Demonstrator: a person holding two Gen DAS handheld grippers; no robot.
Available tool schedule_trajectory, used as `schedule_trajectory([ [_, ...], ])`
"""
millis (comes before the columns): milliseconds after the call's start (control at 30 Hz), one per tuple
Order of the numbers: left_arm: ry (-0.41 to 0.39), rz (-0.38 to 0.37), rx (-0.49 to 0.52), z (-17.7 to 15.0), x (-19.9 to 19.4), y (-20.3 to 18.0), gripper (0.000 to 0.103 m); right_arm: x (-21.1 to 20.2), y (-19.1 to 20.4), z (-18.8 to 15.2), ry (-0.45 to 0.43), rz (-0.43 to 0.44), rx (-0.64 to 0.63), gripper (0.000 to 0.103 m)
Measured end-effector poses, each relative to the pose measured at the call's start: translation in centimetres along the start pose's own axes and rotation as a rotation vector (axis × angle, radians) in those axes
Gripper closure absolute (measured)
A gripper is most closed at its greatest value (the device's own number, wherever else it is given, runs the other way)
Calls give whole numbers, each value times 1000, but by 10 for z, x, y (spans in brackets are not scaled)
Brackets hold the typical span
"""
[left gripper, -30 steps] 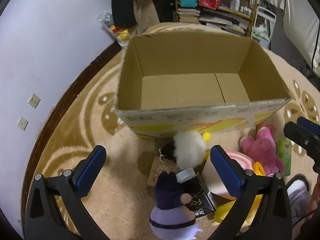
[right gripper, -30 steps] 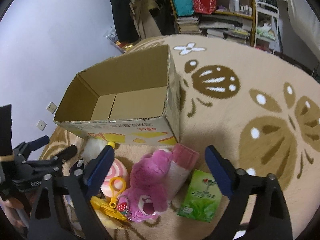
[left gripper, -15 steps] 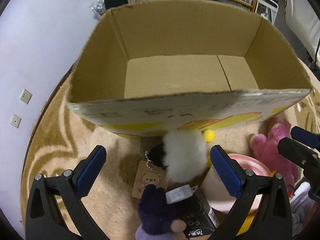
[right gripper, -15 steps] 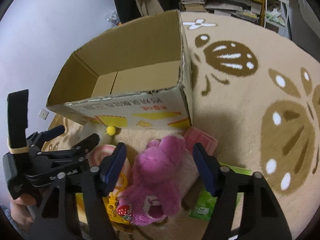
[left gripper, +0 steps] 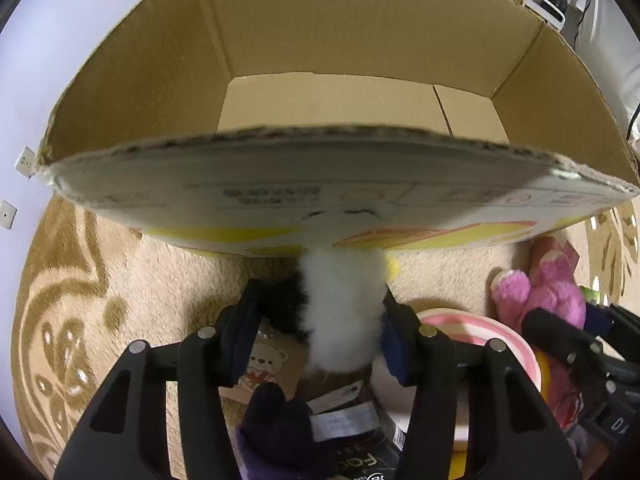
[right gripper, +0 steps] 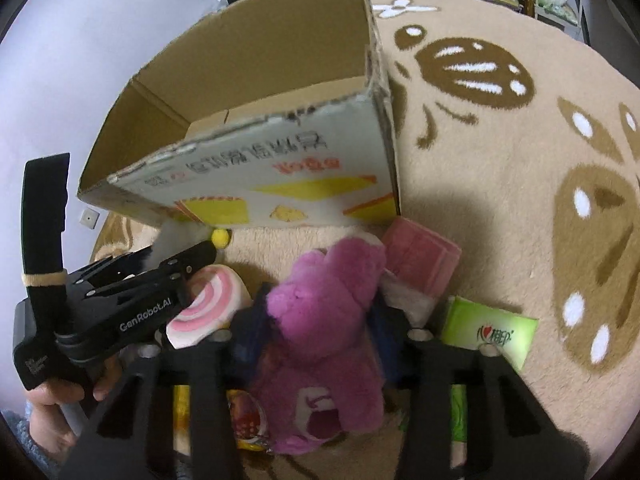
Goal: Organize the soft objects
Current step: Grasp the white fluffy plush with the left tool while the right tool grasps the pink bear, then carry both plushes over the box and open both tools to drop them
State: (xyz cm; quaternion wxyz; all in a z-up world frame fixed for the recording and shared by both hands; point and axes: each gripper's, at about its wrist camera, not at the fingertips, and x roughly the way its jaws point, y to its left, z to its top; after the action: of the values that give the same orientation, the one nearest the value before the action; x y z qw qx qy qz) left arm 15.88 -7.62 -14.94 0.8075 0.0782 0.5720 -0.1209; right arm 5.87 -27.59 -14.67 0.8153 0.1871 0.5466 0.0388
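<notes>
An open, empty cardboard box (left gripper: 352, 92) stands on the carpet; it also shows in the right wrist view (right gripper: 256, 80). My left gripper (left gripper: 320, 332) is shut on a white and black fluffy toy (left gripper: 340, 308) just in front of the box's near wall. My right gripper (right gripper: 316, 320) is shut on a pink plush bear (right gripper: 320, 320), also seen in the left wrist view (left gripper: 548, 292). The left gripper's body (right gripper: 120, 292) shows at the left of the right wrist view.
A pink-striped roll cushion (right gripper: 212, 300), a pink folded cloth (right gripper: 420, 256), a green tissue pack (right gripper: 488, 332), a purple plush (left gripper: 280, 432) and a bear tag (left gripper: 264, 364) lie on the patterned beige carpet (right gripper: 500, 160). A wall (left gripper: 60, 40) is at the left, shelves behind.
Both grippers moved forward and down toward the toys and closed: the left on the white fluffy toy, the right on the pink bear.
</notes>
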Motion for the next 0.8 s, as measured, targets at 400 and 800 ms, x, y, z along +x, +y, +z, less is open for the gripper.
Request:
schedule_trajectory([
  [400, -126, 97, -17, -16, -41, -9, 55, -22, 27, -6, -146, -62, -118, 63],
  [800, -291, 191, -27, -30, -100, 32, 55, -86, 30, -13, -340, -35, -139, 64],
])
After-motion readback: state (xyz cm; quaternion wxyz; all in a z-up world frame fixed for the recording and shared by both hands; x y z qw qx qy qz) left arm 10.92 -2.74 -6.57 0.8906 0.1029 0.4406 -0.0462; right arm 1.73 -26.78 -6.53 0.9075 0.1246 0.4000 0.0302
